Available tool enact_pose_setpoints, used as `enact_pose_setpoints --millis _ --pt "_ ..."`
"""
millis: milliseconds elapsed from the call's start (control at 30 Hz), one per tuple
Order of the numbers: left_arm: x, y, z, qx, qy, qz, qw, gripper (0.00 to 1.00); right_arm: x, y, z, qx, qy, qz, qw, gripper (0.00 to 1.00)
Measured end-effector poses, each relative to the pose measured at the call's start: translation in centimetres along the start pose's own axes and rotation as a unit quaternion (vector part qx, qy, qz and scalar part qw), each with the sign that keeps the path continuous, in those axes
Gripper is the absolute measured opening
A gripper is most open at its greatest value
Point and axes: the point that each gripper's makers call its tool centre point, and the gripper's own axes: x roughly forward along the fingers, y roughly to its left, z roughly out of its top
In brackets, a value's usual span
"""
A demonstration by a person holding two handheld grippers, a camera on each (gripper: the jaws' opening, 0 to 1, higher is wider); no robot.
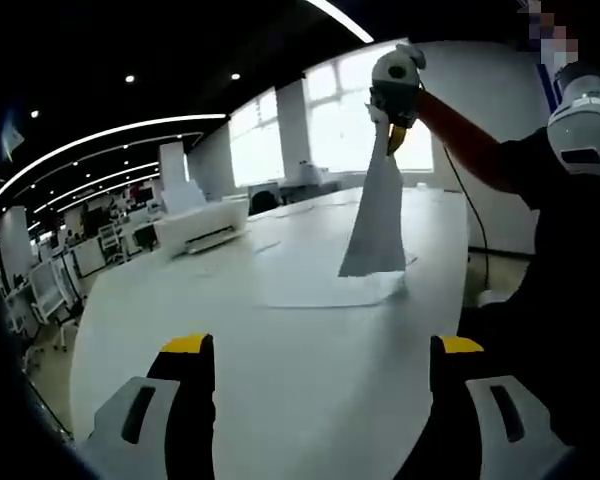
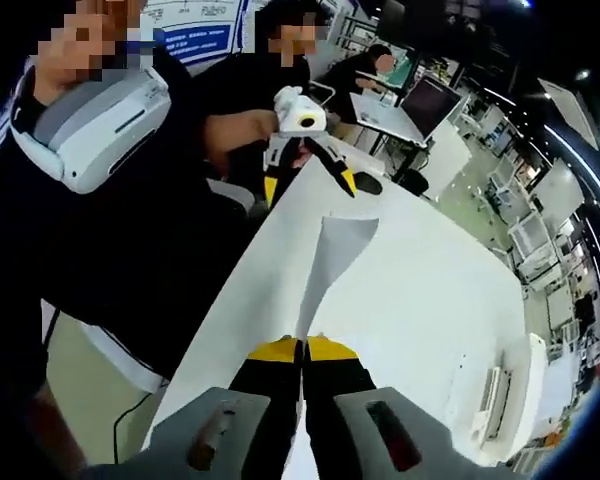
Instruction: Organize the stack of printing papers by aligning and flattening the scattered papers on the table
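Left gripper view: the left gripper [image 1: 320, 350] sits low in the foreground, its two yellow-tipped jaws spread wide apart with nothing between them, hovering over the white table [image 1: 280, 400]. Past the jaws, near the table's middle, a loose stack of papers [image 1: 330, 290] lies flat, edges not squared. One sheet of paper [image 1: 378, 215] hangs above it, lifted by its top corner, its lower edge reaching down to about the stack. The right gripper [image 1: 395, 115] pinches that top corner, held up by the person's arm [image 1: 470, 145] reaching in from the right side. Farther back on the table a white box-like machine [image 1: 202, 228] stands, and behind it bright windows [image 1: 350, 115] and curved ceiling light strips.

Right gripper view: the right gripper [image 2: 302, 350] has its yellow jaw tips pressed together on the edge of the sheet of paper [image 2: 332, 255], which runs away from the jaws and widens toward its far end. Beyond the sheet lies the table [image 2: 430, 290], pale and bare in this stretch. At the table's far edge the left gripper [image 2: 310, 170] shows, jaws parted, held in the person's hand [image 2: 235, 125]. A white headset [image 2: 90, 125] rides on the person's dark-clothed chest close at left. In the distance another person sits at a desk by a laptop [image 2: 400, 110].
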Motion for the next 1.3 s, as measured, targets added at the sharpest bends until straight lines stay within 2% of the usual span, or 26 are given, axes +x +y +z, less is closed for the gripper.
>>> enact_pose_setpoints --millis 267,700,1300 --pt "0.2 -0.2 -0.1 0.000 0.002 -0.005 1.0000 0.91 2.1 0.3 -0.2 -0.016 0.034 0.040 0.9985 0.00" --pt "0.2 -0.3 -0.1 0.001 0.001 -0.009 1.0000 0.91 5.3 0.2 0.0 -0.055 0.056 0.064 0.9949 0.00" --pt "1.0 -0.7 -0.4 -0.001 0.001 -0.022 0.9998 0.90 7.2 -0.5 0.6 -0.064 0.059 0.077 0.9933 0.00"
